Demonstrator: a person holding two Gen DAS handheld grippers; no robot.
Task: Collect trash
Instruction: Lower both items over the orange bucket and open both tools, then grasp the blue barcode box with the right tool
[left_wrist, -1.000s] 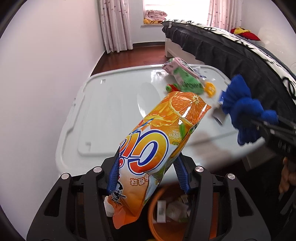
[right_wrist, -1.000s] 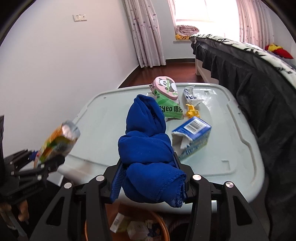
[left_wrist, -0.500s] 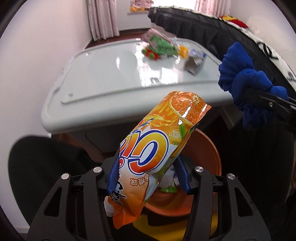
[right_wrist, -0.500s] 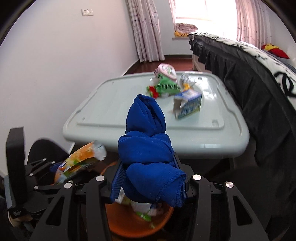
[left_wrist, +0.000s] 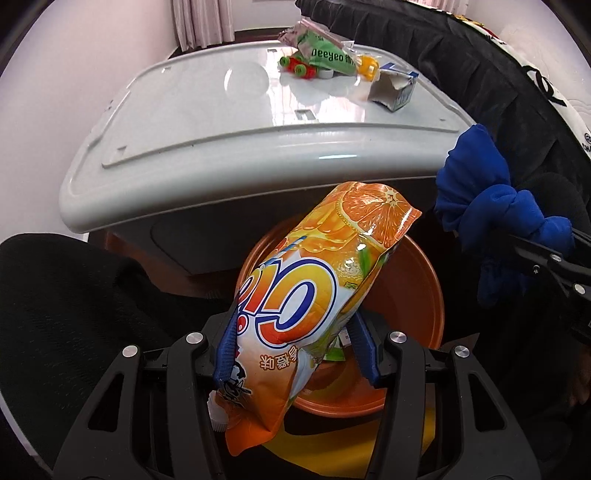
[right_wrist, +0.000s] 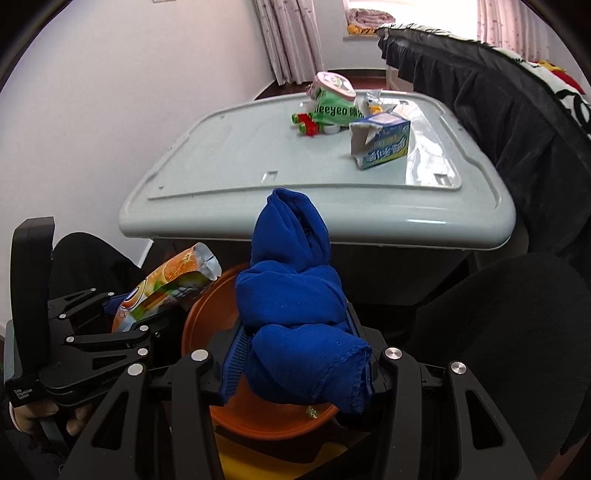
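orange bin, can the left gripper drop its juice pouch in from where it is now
Probably yes: the left gripper holds the juice pouch right above the orange bin, with nothing in between; the blue cloth hangs to the side.

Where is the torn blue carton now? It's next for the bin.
In both views, the carton lies on the grey lid, right side, beside the green packet.

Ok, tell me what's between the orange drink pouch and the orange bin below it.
Nothing: in the left wrist view the pouch hangs directly over the bin.
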